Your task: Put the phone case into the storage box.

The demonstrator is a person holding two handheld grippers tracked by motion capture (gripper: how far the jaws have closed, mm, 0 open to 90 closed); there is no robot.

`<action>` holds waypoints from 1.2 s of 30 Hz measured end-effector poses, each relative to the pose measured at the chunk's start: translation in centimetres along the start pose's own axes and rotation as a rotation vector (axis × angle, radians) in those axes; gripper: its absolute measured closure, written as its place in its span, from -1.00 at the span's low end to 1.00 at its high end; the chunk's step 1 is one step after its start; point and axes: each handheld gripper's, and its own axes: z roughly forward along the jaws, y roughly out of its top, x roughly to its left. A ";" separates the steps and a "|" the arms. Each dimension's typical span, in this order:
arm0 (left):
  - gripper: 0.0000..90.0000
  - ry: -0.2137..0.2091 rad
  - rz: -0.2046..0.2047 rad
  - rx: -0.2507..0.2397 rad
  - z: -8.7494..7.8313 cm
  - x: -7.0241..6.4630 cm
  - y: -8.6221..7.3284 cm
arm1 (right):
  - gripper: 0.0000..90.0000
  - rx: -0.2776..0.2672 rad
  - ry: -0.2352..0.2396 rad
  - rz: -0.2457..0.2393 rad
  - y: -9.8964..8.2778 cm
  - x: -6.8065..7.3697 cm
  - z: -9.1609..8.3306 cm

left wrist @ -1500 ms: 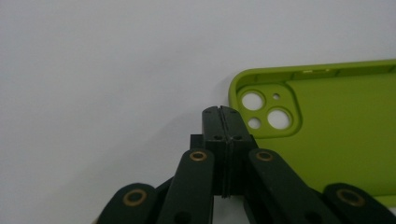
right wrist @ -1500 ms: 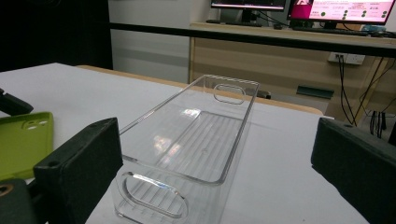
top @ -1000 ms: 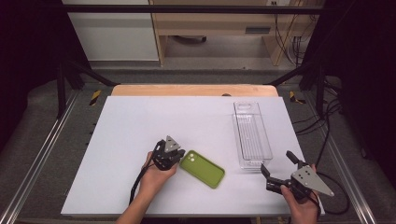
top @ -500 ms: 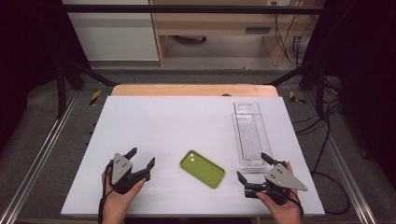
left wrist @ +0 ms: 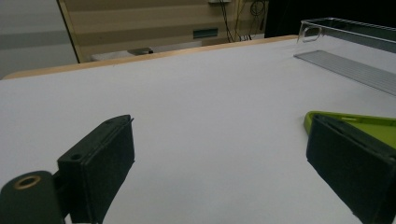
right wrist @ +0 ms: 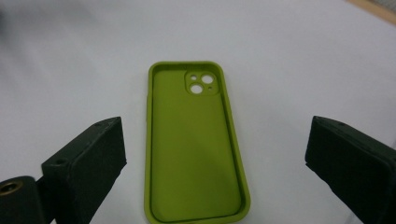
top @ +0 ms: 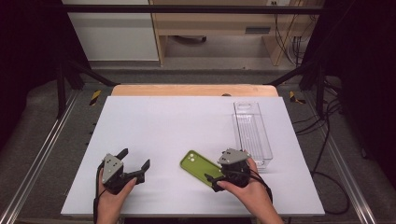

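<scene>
case: green phone case (right wrist: 194, 144) lies flat on the white table (top: 187, 116), open side up, camera cutout at the far end from my right gripper; near the front edge, right of centre.
long axis: in the right gripper view it runs straight away from me, dead between the two jaws; in the high view it runs diagonal, near-right to far-left.
right gripper (top: 215, 179): at the case's near-right end, right over it, jaws astride its short width. They've just been closing in, pads not yet on the case edges, so nothing gripped.
left gripper (top: 135, 163): well apart from the case, to its left, jaws spread and holding nothing; they've just been opening. In its own view the case corner (left wrist: 355, 122) peeks out behind the right-hand jaw.
nearer hand: right, clearly. I judge the pick is mine to make with that one.
next move, my read: close across the short width; alignment already good, only a small drop needed to get the pads beside the walls.
neighbours: clear plastic tray (top: 252, 133) just right and beyond, long axis running away from me, close to my right hand.
obstructions: none between jaws and case; tray rim is the only thing I'd watch on the lift.
</scene>
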 end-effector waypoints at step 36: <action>-0.86 -0.038 -0.007 0.010 0.3 -0.6 -0.1 | -0.86 0.165 0.097 0.044 -2.5 -0.4 4.8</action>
